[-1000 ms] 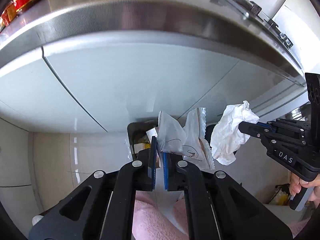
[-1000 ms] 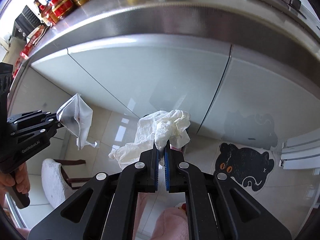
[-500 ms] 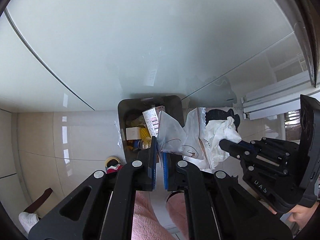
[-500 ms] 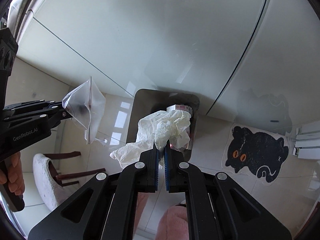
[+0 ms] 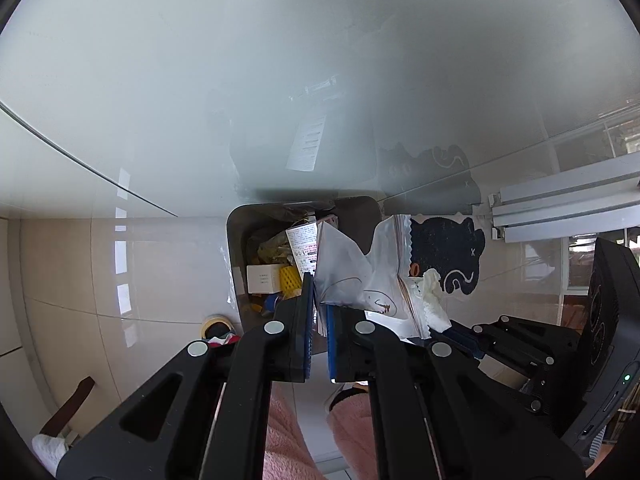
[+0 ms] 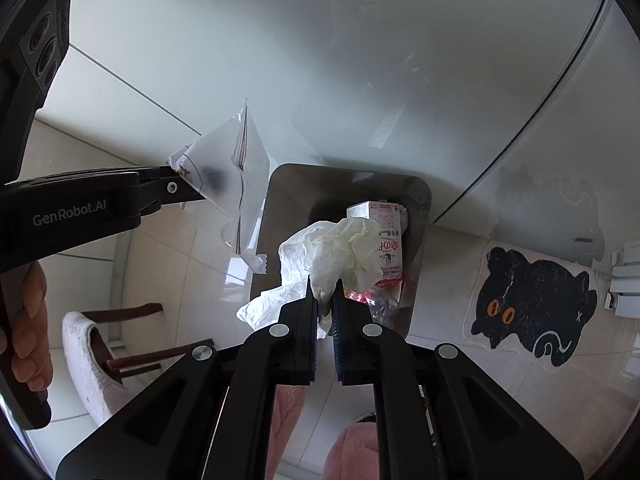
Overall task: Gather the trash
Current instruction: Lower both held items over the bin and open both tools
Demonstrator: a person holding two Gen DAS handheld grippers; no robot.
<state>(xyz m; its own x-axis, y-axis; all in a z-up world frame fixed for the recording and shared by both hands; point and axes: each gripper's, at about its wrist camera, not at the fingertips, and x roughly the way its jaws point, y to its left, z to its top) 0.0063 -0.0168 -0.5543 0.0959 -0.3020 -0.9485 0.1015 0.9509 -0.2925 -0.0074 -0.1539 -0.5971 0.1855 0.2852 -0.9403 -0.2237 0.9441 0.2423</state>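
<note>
**Both loads held over the bin, right jaws starting to part**

The left gripper (image 5: pixel 319 312) was clenched on a clear wrapper (image 5: pixel 360 276), pinching its lower corner. The right gripper (image 6: pixel 325 304) pinched a crumpled tissue (image 6: pixel 336 252) at its lower fold; its jaws were opening, with the tissue between them and the pads in contact. Both items hung above the floor by the open bin (image 6: pixel 420 200), which stood against a pale cabinet (image 6: pixel 360 60).

Handling, as judged: both items appeared very light and limp. The wrapper looked thin, slick and crinkly, likely to cling to a pad or drift when let go; an edge or corner pinch suits it. The tissue looked soft and compressible, tearable if dragged, best taken through a bunched fold. Neither seemed fragile in any way that matters for disposal.

View comparison: the right wrist view showed the tissue directly over the bin mouth, above a small printed carton (image 6: pixel 386 236). It also showed the wrapper to the left of the rim, apparently over tile (image 6: pixel 168 272) rather than the opening, and a hand (image 6: pixel 28 332) on the left tool's handle. The left wrist view showed more of the bin's contents: a white box (image 5: pixel 262 279), yellow scraps and a printed pack. There the wrapper overlapped the bin's right side, so its position against the rim could not be settled from that view alone. The cat mat (image 6: pixel 532 308) appeared in both.
</note>
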